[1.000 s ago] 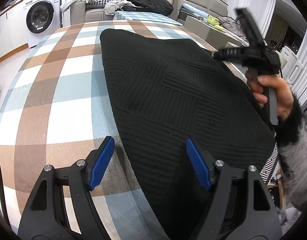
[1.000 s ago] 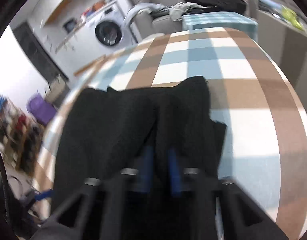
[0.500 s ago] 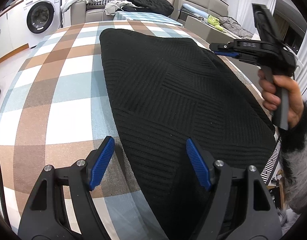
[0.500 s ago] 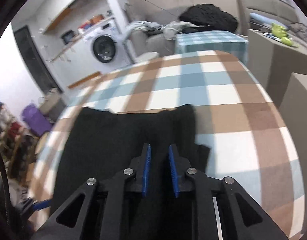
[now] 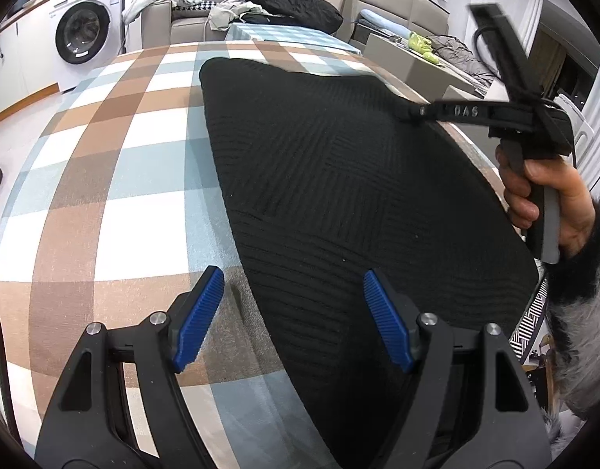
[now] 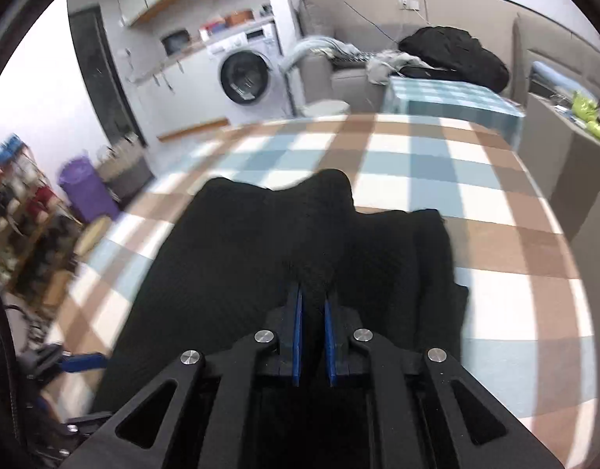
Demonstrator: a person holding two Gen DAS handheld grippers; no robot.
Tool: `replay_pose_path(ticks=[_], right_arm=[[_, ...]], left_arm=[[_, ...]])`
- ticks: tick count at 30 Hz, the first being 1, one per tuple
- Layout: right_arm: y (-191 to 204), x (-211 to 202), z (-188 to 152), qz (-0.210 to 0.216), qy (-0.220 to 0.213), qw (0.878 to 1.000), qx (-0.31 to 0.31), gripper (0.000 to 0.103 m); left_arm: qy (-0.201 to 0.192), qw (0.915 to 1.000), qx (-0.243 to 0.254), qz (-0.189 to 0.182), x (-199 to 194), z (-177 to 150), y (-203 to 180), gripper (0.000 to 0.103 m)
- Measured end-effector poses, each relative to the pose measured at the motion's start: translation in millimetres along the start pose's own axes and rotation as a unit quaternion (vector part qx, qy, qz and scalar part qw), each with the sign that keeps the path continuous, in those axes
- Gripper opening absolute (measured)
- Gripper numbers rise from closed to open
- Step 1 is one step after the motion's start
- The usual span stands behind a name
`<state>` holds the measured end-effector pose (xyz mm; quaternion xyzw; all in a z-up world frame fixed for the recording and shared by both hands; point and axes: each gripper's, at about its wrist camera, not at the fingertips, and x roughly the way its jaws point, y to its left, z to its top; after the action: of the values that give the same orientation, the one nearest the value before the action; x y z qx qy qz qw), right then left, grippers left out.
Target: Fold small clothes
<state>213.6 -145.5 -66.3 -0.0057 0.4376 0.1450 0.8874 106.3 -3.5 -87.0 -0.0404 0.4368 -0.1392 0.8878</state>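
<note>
**Right gripper pinching black knit; left gripper spread over near edge**

Left wrist view, nearest: left gripper (image 5: 293, 314) with both blue ribbed pads (image 5: 198, 314) set wide apart, nothing between them. The pads straddle the near left edge of the black knit garment (image 5: 339, 179); contact with the cloth cannot be judged.

Garment lies spread flat on the checked tablecloth (image 5: 116, 164), brown, pale blue and white squares. Woven-block texture visible in the knit. It covers the right half of the table top from the near edge towards the far end.

Mid-distance, right side: right gripper (image 5: 411, 111) held in a bare hand (image 5: 546, 191) with a furry cuff, tip down at the garment's far right edge.

Right wrist view: right gripper (image 6: 311, 305) pads nearly together, a raised ridge of the black knit garment (image 6: 261, 242) pinched between them and bunched up ahead of the tips. The left gripper (image 6: 71, 359) shows as a blurred blue pad at lower left.

Far: washing machine (image 5: 85, 35) at left; sofa (image 5: 190, 15) piled with clothes, a black jacket (image 5: 292, 4) on top.
</note>
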Motion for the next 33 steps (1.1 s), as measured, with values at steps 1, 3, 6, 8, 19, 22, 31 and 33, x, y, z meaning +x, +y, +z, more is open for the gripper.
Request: replay_pose_path(ticks=[1,3,6,8,19,22,31,33], right_arm=[[-3,6,-1,-0.005,0.017,1.0,0.007,0.018],[-9,4,-10,0.008,0.036,0.999,0.024,0.026],[-16,-15,-36,0.066,0.041,0.996,0.054,0.029],[-15,-30,-57,0.095,0.046,0.992,0.062,0.029],[20,-81,-124,0.136,0.0,0.99,0.028,0.012],[17,-87,-123,0.14,-0.021,0.989,0.029,0.005],[-10,-99,-137,0.127,-0.009,0.99,0.063,0.027],[-21,-113,-142,0.129,-0.023,0.988,0.08,0.038]], left_arm=[[-0.001,1.0,0.0,0.001,-1,-1,0,0.072],[-0.005,1.0,0.002,0.003,-5,-2,1,0.072],[-0.009,0.9999,0.001,0.005,-9,-4,3,0.072],[-0.008,1.0,-0.002,0.001,-10,-5,4,0.072],[-0.008,0.9997,-0.001,-0.024,-28,-31,-5,0.072],[-0.002,0.9996,0.015,-0.022,-30,-41,-10,0.072],[0.008,0.9992,0.029,-0.026,-44,-57,-6,0.074],[-0.002,0.9994,0.018,-0.03,-49,-56,-6,0.074]])
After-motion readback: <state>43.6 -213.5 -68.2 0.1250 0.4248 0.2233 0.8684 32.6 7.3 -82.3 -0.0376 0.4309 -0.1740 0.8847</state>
